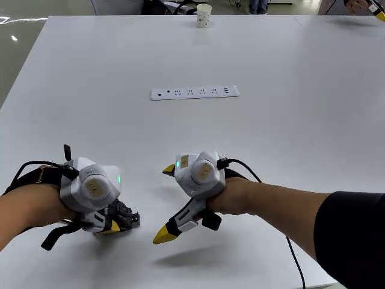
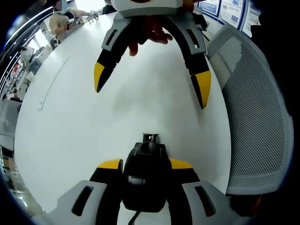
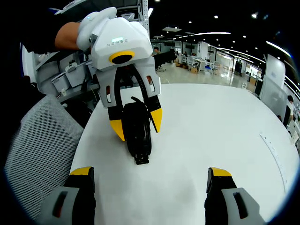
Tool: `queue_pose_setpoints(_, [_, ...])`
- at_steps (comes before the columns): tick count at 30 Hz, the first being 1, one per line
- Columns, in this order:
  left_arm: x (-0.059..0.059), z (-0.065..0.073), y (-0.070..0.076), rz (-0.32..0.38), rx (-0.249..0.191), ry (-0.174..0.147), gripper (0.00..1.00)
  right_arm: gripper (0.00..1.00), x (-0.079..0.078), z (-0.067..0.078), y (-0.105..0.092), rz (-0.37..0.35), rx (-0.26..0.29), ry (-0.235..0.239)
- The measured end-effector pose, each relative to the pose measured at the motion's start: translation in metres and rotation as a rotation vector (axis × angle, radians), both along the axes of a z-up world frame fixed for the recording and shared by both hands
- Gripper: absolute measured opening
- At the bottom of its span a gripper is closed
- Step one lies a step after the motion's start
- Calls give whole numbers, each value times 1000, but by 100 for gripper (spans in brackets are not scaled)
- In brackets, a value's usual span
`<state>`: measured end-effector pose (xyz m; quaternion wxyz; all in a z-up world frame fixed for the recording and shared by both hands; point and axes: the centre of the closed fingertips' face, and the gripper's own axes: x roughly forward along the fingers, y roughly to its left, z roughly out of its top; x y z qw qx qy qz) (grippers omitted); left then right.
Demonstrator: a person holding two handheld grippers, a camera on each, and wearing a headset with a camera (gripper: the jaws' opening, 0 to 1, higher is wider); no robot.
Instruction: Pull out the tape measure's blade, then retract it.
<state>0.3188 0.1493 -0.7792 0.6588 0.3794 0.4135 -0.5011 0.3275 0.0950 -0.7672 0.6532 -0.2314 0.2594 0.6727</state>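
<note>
Left gripper view shows us the left gripper point(image 2: 145, 165) clamped on the black, rounded plastic tape measure point(image 2: 146, 183) near the front edge of the white table point(image 2: 70, 126), its blade point(image 2: 150, 137) seemingly wound in, while the right gripper point(image 2: 151, 86) faces it, jaws spread wide and empty.
</note>
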Motion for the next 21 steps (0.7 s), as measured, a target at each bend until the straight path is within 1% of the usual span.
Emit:
queue_pose_setpoints(4, [0,0,0,6,-2,-1,32,99,0,-4,5,4,-1,-1])
queue_pose_setpoints(8, [0,0,1,6,-6,-10,31,99,-1,-9,12,17,-8,-7])
queue_pose_setpoints(14, [0,0,1,8,-15,-4,32,99,-6,-14,22,32,-7,-23])
queue_pose_setpoints(17, [0,0,1,5,-14,-8,32,99,-7,-15,24,36,-2,-25])
queue_pose_setpoints(18, [1,0,1,5,-15,-9,32,98,-7,-14,25,33,2,-22])
queue_pose_setpoints(19, [1,0,1,5,-16,-9,32,89,-6,-15,24,39,-1,-27])
queue_pose_setpoints(20, [0,0,1,5,-17,-9,32,85,-5,-15,25,41,-1,-35])
queue_pose_setpoints(21, [0,0,1,6,-19,-10,32,86,-5,-14,27,28,15,-26])
